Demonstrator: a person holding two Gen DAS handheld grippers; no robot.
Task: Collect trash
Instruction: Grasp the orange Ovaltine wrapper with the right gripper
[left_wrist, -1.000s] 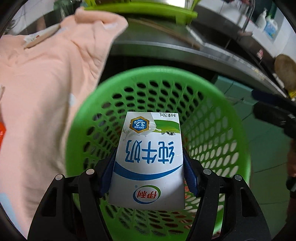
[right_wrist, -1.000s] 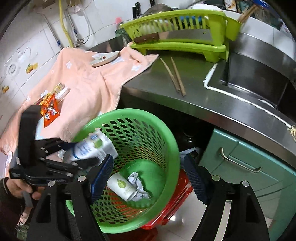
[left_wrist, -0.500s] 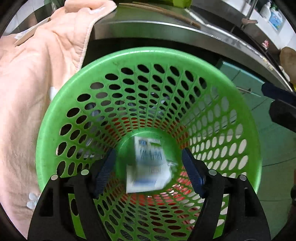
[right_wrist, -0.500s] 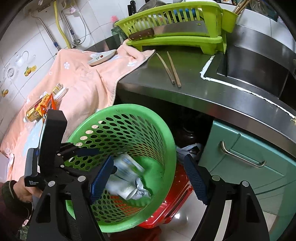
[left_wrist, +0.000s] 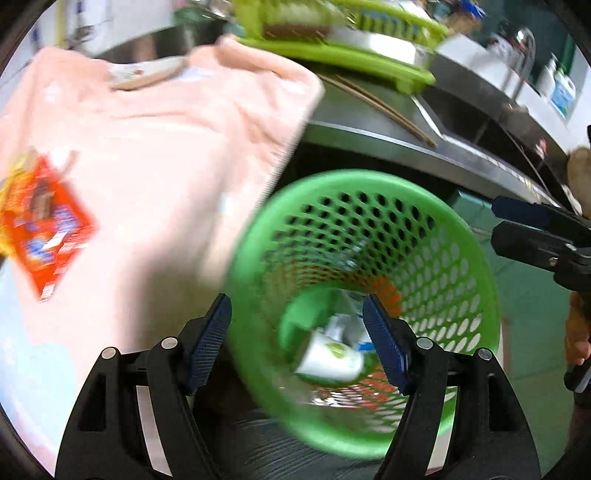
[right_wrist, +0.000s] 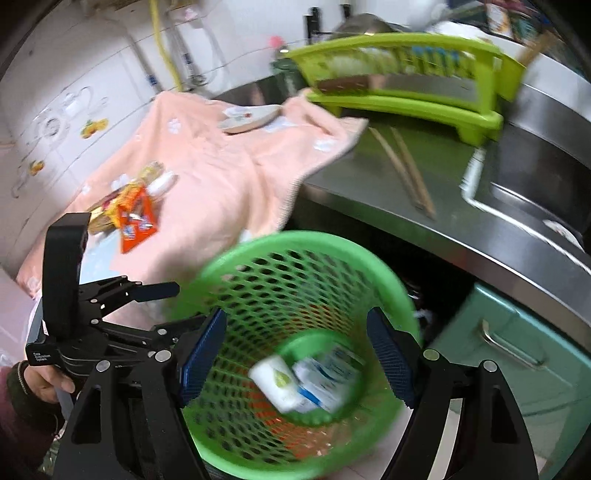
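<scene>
A green perforated basket (left_wrist: 469, 258) (right_wrist: 236, 266) stands on the floor below the counter. In its bottom lie a white cup (left_wrist: 332, 360) (right_wrist: 275, 378) and the blue-and-white milk carton (right_wrist: 325, 373). My left gripper (left_wrist: 297, 338) is open and empty above the basket's left rim; it also shows in the right wrist view (right_wrist: 162, 306). My right gripper (right_wrist: 295, 354) is open and empty above the basket. An orange snack wrapper (left_wrist: 44, 221) (right_wrist: 135, 221) and a yellow wrapper (right_wrist: 110, 206) lie on the pink towel (left_wrist: 166, 147) (right_wrist: 221, 177).
A lime dish rack (right_wrist: 406, 74) and two chopsticks (right_wrist: 406, 170) are on the steel counter (right_wrist: 461, 221). A small plate (right_wrist: 249, 118) sits on the towel. A teal cabinet (right_wrist: 517, 354) is to the right, with a sink (right_wrist: 546, 162) above it.
The left gripper let go of the milk carton, which fell to the basket's bottom. The left gripper then swung left and up toward the towel. The right gripper moved closer over the basket.
</scene>
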